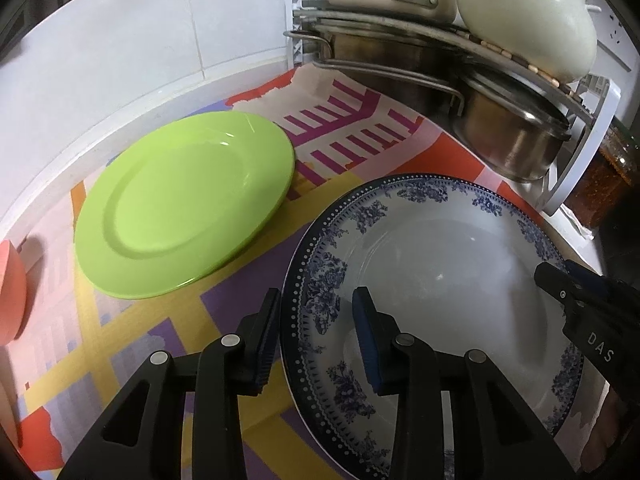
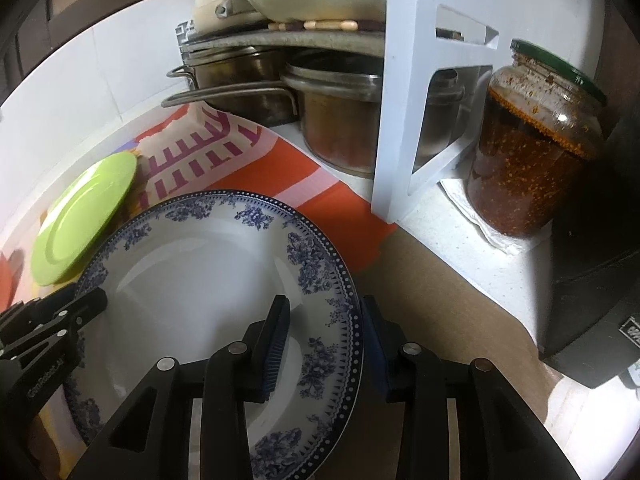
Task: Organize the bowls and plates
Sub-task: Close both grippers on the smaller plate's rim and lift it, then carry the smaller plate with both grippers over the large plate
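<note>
My left tongs (image 1: 316,316) straddle the left rim of the blue-and-white floral plate (image 1: 440,280), one pad outside the rim over the cloth, the other over the plate's white well. There is a clear gap between pads and rim, so these tongs are spread, grasping nothing. My right tongs (image 2: 324,324) do the same at the opposite side: in the right wrist view the left pad sits over the inside of the plate and the right pad just outside its dotted border, again parted and not pinching. Each pair of tongs shows in the other's view, at the lower right edge of the left view and the lower left edge of the right one.

The floral plate fills the lower centre of both frames. It lies on a patterned cloth (image 1: 168,320) of yellow, purple, orange and magenta bands spread over the counter (image 2: 448,248). Just beyond it, in the middle left of the left wrist view, a green plate (image 1: 184,208) lies flat on the same cloth, apart from the floral one. A pink bowl (image 1: 10,292) shows at the far left edge.

At the upper right of the left view, steel pots (image 1: 400,68) stand under a white rack (image 2: 412,92) that carries cream-coloured cookware (image 1: 528,16). In the right view a glass jar (image 2: 532,152) of red-brown paste stands beside the rack.
</note>
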Demonstrator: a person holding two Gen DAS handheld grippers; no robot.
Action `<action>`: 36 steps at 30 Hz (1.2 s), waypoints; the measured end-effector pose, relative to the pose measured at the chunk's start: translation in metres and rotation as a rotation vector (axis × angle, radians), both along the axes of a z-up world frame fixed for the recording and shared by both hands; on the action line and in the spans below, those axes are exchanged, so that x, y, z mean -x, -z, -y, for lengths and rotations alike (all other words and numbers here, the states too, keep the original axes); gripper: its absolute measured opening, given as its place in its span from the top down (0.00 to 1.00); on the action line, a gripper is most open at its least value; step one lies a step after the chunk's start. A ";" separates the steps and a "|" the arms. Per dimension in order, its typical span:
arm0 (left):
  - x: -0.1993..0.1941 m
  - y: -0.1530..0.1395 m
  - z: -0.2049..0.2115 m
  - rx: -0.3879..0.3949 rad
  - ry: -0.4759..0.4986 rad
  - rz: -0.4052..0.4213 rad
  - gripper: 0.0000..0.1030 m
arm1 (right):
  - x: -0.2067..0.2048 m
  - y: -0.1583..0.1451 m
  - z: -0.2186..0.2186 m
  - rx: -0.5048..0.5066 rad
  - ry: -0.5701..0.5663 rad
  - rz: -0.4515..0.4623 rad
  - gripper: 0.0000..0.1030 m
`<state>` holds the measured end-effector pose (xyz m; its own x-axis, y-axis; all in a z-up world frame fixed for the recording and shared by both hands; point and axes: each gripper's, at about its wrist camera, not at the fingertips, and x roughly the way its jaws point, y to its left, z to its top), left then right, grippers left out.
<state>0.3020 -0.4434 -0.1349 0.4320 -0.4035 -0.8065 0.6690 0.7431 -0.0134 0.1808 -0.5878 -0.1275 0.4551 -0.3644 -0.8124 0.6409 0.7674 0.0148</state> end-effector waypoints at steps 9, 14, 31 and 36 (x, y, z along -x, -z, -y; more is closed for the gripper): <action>0.008 -0.018 -0.026 0.021 -0.022 0.033 0.66 | 0.007 -0.019 -0.024 0.007 -0.016 0.015 0.64; 0.016 -0.033 -0.046 0.036 -0.047 0.047 0.66 | 0.011 -0.034 -0.045 0.025 -0.041 0.026 0.64; 0.045 -0.075 -0.139 0.090 -0.155 0.114 0.66 | 0.021 -0.079 -0.129 0.071 -0.155 0.076 0.64; 0.050 -0.080 -0.172 0.104 -0.194 0.121 0.66 | 0.021 -0.087 -0.154 0.087 -0.192 0.087 0.64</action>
